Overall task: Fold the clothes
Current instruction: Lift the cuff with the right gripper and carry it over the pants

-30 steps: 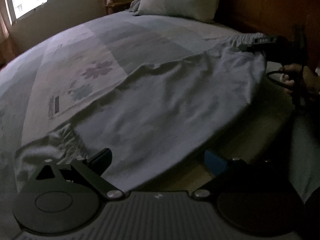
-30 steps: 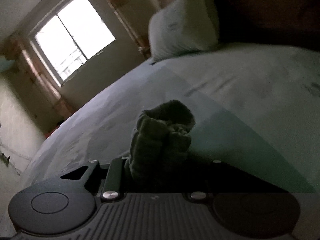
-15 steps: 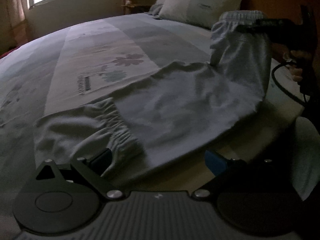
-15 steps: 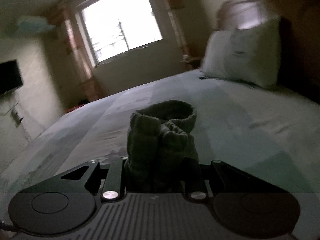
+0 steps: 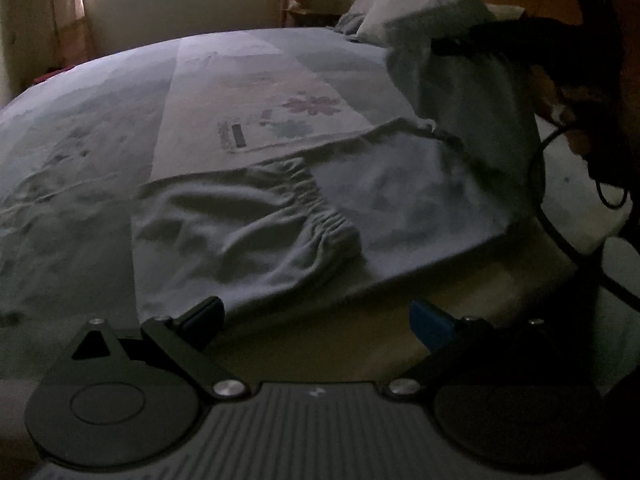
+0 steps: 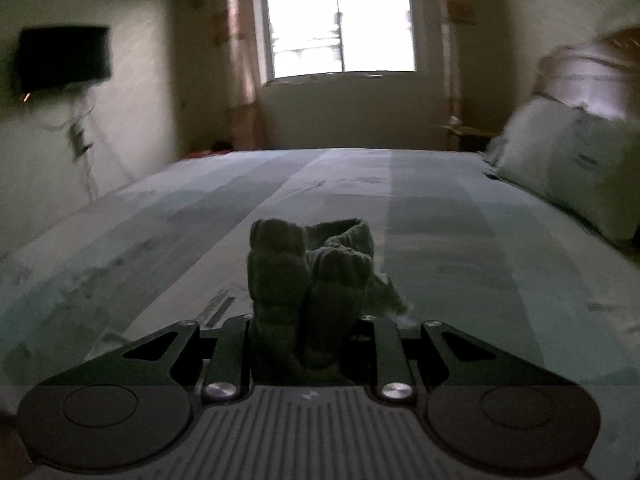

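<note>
While the room is lying dim, these lines are telling the scene.
Garment: grey sweatpants (image 5: 400, 200) are lying near the edge of the bed (image 5: 120, 128), one end with a gathered elastic band (image 5: 320, 204) folded over onto the middle part, the other end hanging lifted at the right.
Right tongs: the right tongs (image 6: 308, 320) are gripping a bunched elastic end of the sweatpants (image 6: 308, 272), jaws standing narrow with the cloth pressed between them; in the left wrist view the right tongs (image 5: 452, 46) are holding that end up above the bed.
Left tongs: the left tongs (image 5: 316, 316) are standing wide apart, nothing between them, the left finger (image 5: 200, 314) just at the hem of the cloth.
Hand: a hand (image 5: 568, 120) is gripping the right tool.
Surroundings: pillows (image 6: 568, 160) are resting at the headboard (image 6: 592, 68), a window (image 6: 340, 20) is glowing on the far wall, a dark screen (image 6: 64, 58) is hanging on the left wall.
</note>
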